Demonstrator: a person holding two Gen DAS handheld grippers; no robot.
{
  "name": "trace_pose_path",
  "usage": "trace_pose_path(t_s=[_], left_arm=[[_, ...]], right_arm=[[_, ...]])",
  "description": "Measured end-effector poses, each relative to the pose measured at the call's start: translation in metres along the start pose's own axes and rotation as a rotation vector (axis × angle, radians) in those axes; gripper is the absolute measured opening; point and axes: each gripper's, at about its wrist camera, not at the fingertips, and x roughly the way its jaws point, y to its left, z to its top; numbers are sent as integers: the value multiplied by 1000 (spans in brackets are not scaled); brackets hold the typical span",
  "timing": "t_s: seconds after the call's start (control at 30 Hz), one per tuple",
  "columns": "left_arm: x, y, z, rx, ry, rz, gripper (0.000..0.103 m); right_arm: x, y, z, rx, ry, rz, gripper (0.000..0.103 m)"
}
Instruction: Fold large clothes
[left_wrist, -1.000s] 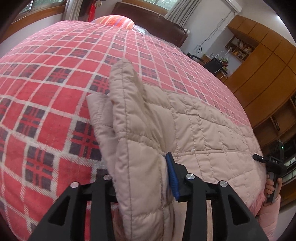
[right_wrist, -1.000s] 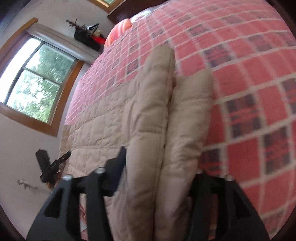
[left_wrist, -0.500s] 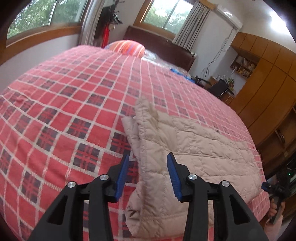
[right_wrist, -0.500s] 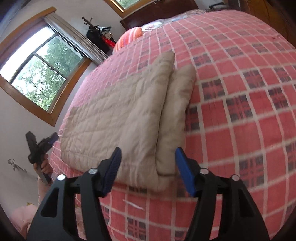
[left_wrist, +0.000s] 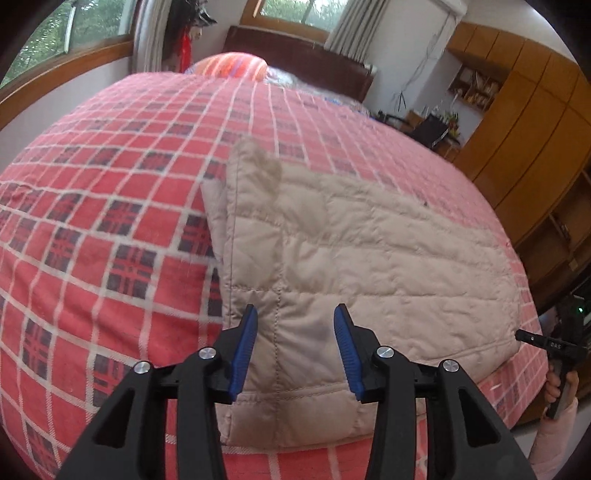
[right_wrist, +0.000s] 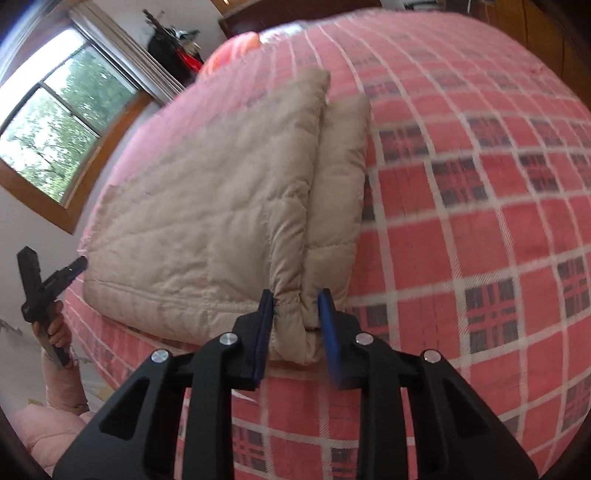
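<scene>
A beige quilted jacket (left_wrist: 369, 251) lies folded flat on the red plaid bed. My left gripper (left_wrist: 297, 332) is open, its blue pads (left_wrist: 246, 350) hovering over the jacket's near left corner with nothing pinched. In the right wrist view the jacket (right_wrist: 221, 206) shows a narrower folded layer along its right side. My right gripper (right_wrist: 295, 325) is shut on the jacket's bunched near corner. The right gripper (left_wrist: 554, 349) also shows at the jacket's far right corner in the left wrist view, and the left gripper (right_wrist: 40, 280) shows at the left in the right wrist view.
The plaid bedspread (left_wrist: 110, 206) covers the whole bed, with an orange striped pillow (left_wrist: 232, 64) and a dark headboard (left_wrist: 303, 59) at the far end. Wooden cabinets (left_wrist: 535, 122) stand on the right. A window (right_wrist: 55, 125) is on the left. A pink sleeve (right_wrist: 55, 413) is low left.
Both grippers let go of the jacket and pulled back, then came closer again. The right gripper has since narrowed onto the near corner. The left one stays open.
</scene>
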Motion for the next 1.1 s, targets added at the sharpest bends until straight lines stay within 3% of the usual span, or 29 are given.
trace_pose_path(t_s=[0.23, 0.33, 0.47, 0.57, 0.7, 0.9, 1.1], left_arm=[[5, -3, 6, 2, 28, 28, 43], [-2, -26, 21, 48, 35, 9, 45], [7, -89, 54, 116, 153, -84, 70], [21, -145, 77, 152, 228, -113, 78], [55, -244, 97, 252, 357, -122, 81], [128, -367, 100, 426, 485, -59, 82], [198, -416, 96, 433, 610, -11, 82]], right_arm=[[-1, -4, 0, 17, -4, 30, 31], [-19, -10, -1, 26, -39, 82, 46], [-40, -17, -4, 36, -70, 118, 61], [-47, -24, -3, 37, -77, 94, 61], [-45, -28, -6, 2, -59, 86, 69], [-26, -16, -10, -43, -7, 113, 73], [-17, -30, -9, -10, 16, 144, 73]])
